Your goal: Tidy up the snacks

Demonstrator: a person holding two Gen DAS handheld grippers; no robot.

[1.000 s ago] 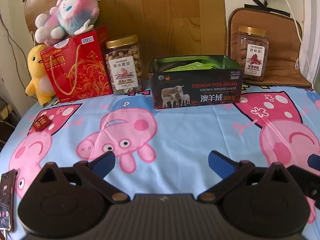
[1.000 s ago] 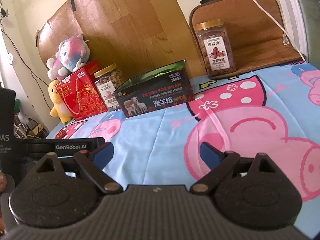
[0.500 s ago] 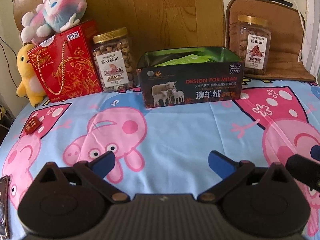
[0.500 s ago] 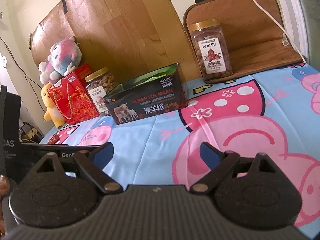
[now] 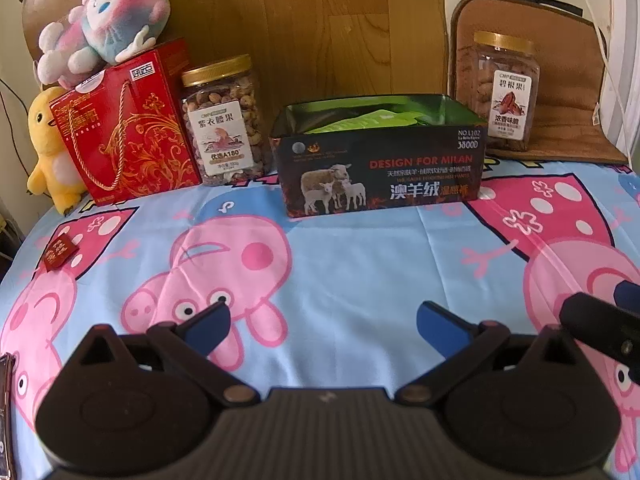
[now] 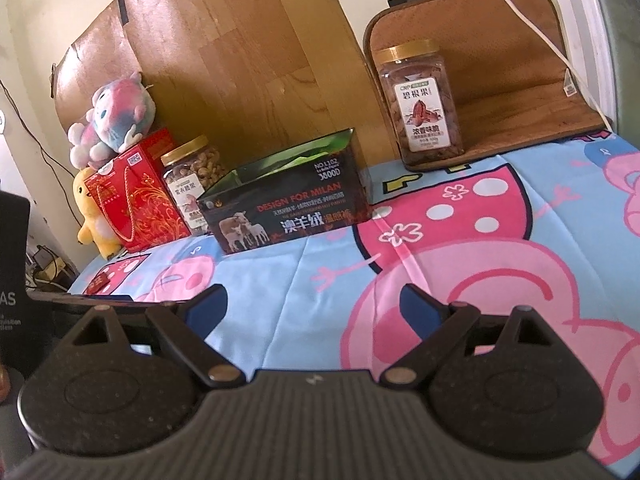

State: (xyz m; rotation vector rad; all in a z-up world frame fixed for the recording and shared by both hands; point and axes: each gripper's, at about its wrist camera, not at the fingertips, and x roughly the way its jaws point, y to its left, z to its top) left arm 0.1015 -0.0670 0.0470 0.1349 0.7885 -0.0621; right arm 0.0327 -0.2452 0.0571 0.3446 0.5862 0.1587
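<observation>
Both grippers, left (image 5: 322, 318) and right (image 6: 314, 304), gape empty; the jar (image 6: 420, 100) at the bed's back edge could topple if nudged.

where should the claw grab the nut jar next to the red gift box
Take the nut jar across its clear body just under the gold lid, coming straight in from the front. It stands upright, and the red gift box crowds one side, so a level frontal approach with wide-open jaws looks safest. The open left claw sits nearest.
</observation>
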